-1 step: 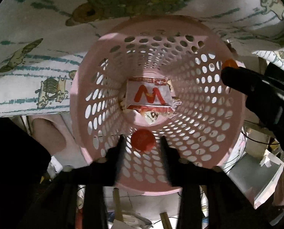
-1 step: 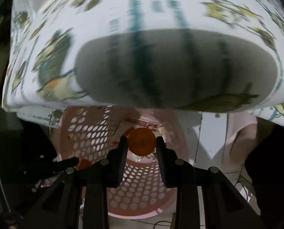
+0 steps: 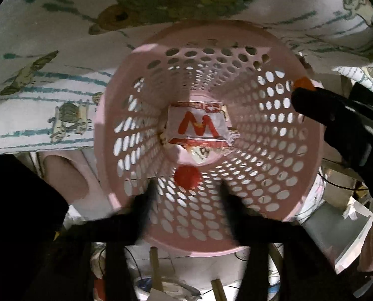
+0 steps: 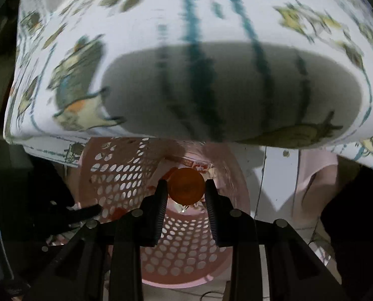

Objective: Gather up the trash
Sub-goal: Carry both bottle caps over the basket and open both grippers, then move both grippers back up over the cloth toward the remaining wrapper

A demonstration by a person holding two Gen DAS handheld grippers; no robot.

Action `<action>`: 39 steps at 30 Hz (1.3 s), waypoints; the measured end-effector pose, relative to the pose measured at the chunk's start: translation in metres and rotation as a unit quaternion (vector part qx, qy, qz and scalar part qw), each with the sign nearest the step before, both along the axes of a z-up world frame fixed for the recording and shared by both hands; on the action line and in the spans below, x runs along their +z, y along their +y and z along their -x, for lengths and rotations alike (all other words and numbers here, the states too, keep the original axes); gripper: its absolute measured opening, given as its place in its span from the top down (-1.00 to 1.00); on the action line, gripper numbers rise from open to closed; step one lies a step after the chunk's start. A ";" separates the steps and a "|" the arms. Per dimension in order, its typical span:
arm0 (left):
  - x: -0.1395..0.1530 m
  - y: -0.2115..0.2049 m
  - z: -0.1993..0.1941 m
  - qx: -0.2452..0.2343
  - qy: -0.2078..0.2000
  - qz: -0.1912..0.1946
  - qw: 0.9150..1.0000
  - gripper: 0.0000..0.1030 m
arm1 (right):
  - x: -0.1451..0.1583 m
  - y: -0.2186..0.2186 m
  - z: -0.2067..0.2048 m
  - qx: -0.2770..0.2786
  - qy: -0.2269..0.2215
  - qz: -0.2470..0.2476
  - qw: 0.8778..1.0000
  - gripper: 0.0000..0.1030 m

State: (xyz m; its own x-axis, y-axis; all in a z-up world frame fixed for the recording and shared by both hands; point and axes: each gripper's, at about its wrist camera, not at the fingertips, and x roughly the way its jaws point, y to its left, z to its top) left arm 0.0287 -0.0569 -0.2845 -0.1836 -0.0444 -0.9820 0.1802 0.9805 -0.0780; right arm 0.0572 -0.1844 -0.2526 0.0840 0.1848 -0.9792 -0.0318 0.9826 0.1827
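Observation:
A pink perforated basket (image 3: 309,175) lies open toward my left wrist camera, and a crumpled white wrapper with a red M (image 3: 199,125) rests at its bottom. My left gripper (image 3: 187,188) is at the basket mouth with its jaws opening and blurred. A small red round piece (image 3: 187,177) sits between them, touched by neither pad. My right gripper (image 4: 185,188) is shut on an orange round piece (image 4: 185,186) over the same basket (image 4: 194,258). The left wrist view shows that gripper at the basket's right rim (image 3: 311,100).
A white cloth with green and teal cartoon prints (image 3: 61,87) hangs over the edge just behind the basket and fills the upper part of the right wrist view (image 4: 186,37). Cables, sticks and a white box (image 3: 349,238) clutter the floor below.
The left gripper's fingers have spread apart from the red piece, which has shifted slightly toward the basket's inside. The right gripper still holds the orange piece.

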 end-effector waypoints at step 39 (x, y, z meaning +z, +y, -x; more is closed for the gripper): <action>0.247 0.058 -0.012 0.101 -0.303 0.031 0.947 -0.58 | 0.118 0.014 0.017 0.041 -0.193 0.037 0.980 -0.17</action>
State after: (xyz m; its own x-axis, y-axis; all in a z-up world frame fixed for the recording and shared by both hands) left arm 0.0405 0.0006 -0.0376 0.4312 -0.0791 -0.8988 0.0186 0.9967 -0.0788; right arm 0.0406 -0.1703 -0.1350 0.4377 0.1358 -0.8888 -0.1636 0.9841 0.0698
